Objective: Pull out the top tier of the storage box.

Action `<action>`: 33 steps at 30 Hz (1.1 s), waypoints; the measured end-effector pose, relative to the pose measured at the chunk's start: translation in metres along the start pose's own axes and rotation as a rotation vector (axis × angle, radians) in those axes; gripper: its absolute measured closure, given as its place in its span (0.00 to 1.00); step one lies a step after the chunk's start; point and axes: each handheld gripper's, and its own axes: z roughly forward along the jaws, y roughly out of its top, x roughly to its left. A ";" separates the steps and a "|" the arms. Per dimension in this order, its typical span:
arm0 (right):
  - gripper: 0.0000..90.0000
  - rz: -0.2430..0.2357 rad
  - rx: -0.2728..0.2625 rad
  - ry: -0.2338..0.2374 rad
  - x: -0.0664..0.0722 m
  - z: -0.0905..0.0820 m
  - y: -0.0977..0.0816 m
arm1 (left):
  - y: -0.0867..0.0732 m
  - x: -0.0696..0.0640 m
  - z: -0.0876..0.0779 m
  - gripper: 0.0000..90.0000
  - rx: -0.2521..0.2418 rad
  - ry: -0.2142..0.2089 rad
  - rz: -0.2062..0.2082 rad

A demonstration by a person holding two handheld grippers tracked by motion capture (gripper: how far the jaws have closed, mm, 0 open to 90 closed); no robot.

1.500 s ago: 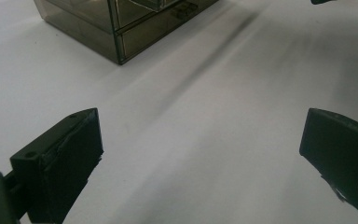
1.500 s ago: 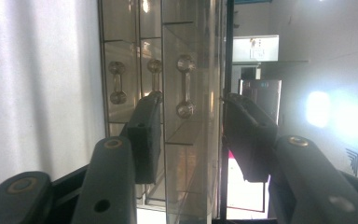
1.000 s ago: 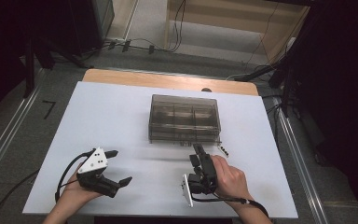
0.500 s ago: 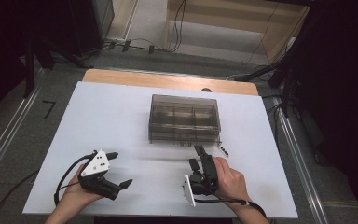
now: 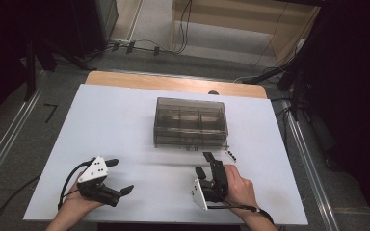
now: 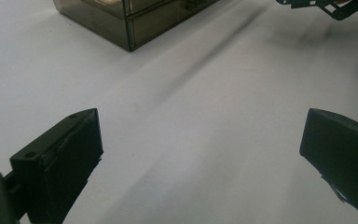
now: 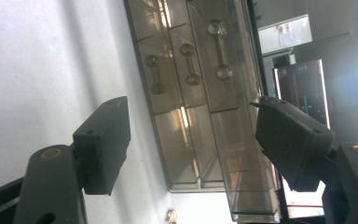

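the right tongs (image 5: 206,162) stand released, jaws apart with nothing between them; they have just been opening, and they point toward 12 o'clock at the smoky translucent plastic drawer box (image 5: 191,121), which sits a little past the middle of the white counter (image 5: 120,125). in the right gripper view the same box (image 7: 200,93) lies straight ahead, turned sideways by the roll of the hand, its three drawer fronts each carrying a clear bar handle (image 7: 218,49). the left tongs (image 5: 120,176) are also released and empty, resting low at about 7 o'clock from the box, well apart from it, jaws aimed toward 3 o'clock.

the likely trouble: the box looks light and nothing braces it, so a pull on one handle could drag the whole box toward the near edge instead of sliding a drawer out. the handles are slim and slick-looking; a jaw could slip off or close on two neighbours. a few small dark bits (image 5: 230,154) lie just at 1 o'clock of the right tongs and could be swept aside.

room is generous: bare counter at 9 o'clock of the box, less at 3 o'clock, where the edge is near.
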 end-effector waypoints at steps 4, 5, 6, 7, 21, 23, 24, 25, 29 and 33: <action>0.27 0.036 -0.007 0.029 0.000 -0.001 0.000 | 0.001 0.000 -0.001 0.00 0.004 0.009 0.002; 0.27 0.049 -0.009 0.038 -0.001 -0.001 0.000 | 0.001 0.000 -0.001 0.00 0.004 0.012 0.002; 0.26 0.063 -0.011 0.048 -0.001 -0.001 -0.001 | 0.001 0.000 -0.001 0.00 0.002 0.012 -0.001; 0.26 0.076 -0.011 0.058 -0.002 -0.001 -0.001 | 0.002 0.000 -0.001 0.00 0.003 0.011 -0.001; 0.25 0.249 -0.020 0.177 -0.011 -0.001 -0.007 | 0.001 0.000 -0.003 0.00 -0.001 0.018 -0.005; 0.25 0.267 -0.023 0.192 -0.012 -0.001 -0.007 | 0.001 0.000 -0.003 0.00 0.004 0.017 -0.001; 0.24 0.274 -0.023 0.200 -0.013 -0.001 -0.007 | 0.000 -0.001 -0.002 0.00 0.002 0.020 0.000; 0.24 0.288 -0.021 0.210 -0.014 -0.001 -0.008 | 0.000 -0.001 -0.002 0.00 0.003 0.020 0.000; 0.23 0.322 -0.024 0.236 -0.017 0.001 -0.010 | 0.001 -0.001 -0.002 0.00 0.002 0.018 -0.003; 0.21 0.385 -0.028 0.270 -0.019 0.002 -0.012 | 0.000 -0.001 -0.002 0.00 0.006 0.014 0.001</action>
